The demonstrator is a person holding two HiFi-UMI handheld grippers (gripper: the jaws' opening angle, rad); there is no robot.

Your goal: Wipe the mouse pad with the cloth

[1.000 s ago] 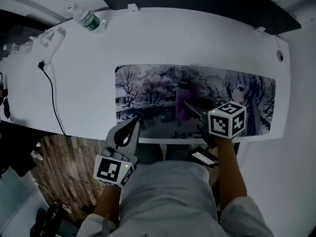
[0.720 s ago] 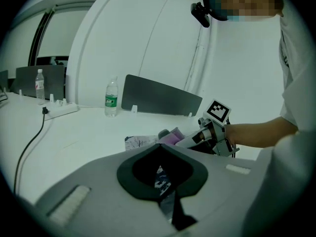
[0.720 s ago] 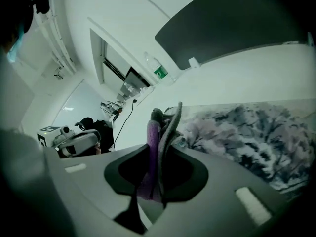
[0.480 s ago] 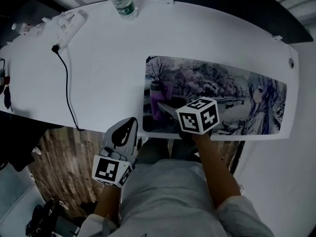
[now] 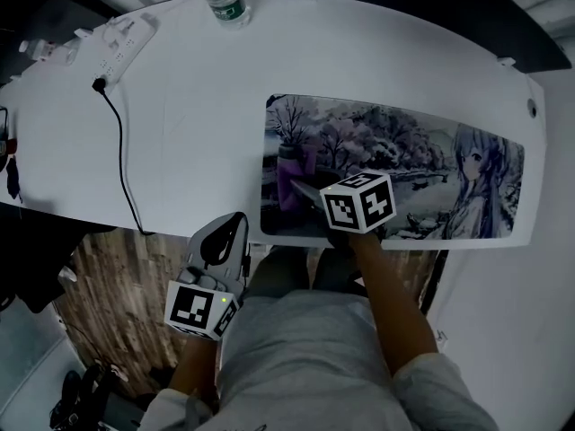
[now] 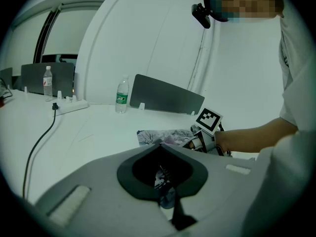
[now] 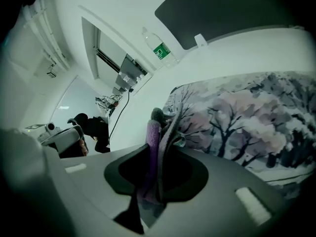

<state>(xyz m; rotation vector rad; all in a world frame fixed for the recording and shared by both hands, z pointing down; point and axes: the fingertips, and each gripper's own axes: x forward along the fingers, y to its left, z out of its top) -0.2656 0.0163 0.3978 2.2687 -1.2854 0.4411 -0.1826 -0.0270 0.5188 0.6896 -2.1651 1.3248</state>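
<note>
right gripper (image 7: 157, 132): jaws clamped on the purple cloth (image 5: 289, 174), fold pinched so it presses down | cloth on left end of mouse pad (image 5: 404, 155), probably the stroke's limit | left gripper (image 5: 232, 233): jaws together, empty, off the desk (image 5: 198, 106) edge left of the pad, seemingly clear of wiping

Left claw (image 6: 160, 144) has its jaws pressed together with nothing in them. Just past the tips is the mouse pad (image 6: 159, 134), and the right gripper (image 6: 196, 141) sits on it, ahead-right. Farther out, ahead-left, there's a water bottle (image 6: 121, 97) and a power strip (image 6: 70, 105).
</note>
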